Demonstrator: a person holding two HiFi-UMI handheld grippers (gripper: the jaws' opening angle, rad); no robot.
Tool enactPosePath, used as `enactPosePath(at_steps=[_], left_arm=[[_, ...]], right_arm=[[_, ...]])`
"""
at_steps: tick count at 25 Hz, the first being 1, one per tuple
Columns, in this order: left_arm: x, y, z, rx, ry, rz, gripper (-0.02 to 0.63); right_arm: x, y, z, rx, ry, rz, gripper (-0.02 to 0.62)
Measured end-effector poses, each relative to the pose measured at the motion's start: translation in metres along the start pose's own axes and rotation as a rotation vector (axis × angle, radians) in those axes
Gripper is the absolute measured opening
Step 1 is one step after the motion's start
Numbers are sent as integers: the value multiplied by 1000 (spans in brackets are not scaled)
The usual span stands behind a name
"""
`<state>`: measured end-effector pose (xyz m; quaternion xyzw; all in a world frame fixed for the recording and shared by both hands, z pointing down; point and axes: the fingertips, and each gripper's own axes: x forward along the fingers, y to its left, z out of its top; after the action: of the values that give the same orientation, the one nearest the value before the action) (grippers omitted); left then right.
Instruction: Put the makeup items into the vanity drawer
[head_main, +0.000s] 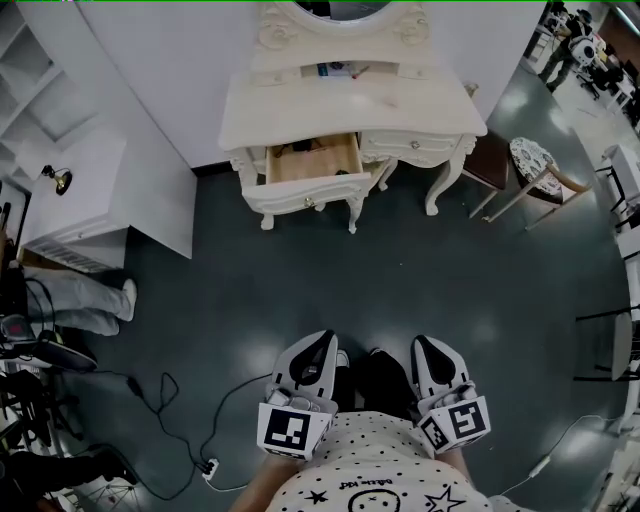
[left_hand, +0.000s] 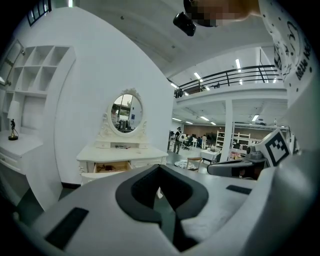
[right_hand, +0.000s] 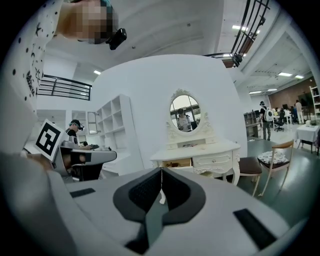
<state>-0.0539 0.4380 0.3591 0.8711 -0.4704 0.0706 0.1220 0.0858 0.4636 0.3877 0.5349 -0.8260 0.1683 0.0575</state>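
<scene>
Well back from desk (head_main: 352, 112); drawer (head_main: 308, 191) open to receive.
Left tool (head_main: 324, 340), right tool (head_main: 426, 344) both pressed together, empty, held close.

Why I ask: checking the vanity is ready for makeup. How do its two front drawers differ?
The left drawer is pulled out, showing its wooden inside; the right drawer is pushed shut. The left drawer shows small dark things inside; the right drawer's contents are hidden. Both have cream-white fronts.
</scene>
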Motion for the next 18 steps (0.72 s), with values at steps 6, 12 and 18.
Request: enactPosePath(at_steps=[6, 12, 18], left_arm=[[30, 11, 3, -4, 16, 13, -5], [83, 18, 19, -13, 6, 39, -5], [138, 21, 44, -12, -46, 75, -5]], right_arm=[[26, -20, 6, 0, 14, 7, 9], [66, -59, 29, -25, 16, 48, 9], [101, -103, 58, -68, 2, 89, 9]])
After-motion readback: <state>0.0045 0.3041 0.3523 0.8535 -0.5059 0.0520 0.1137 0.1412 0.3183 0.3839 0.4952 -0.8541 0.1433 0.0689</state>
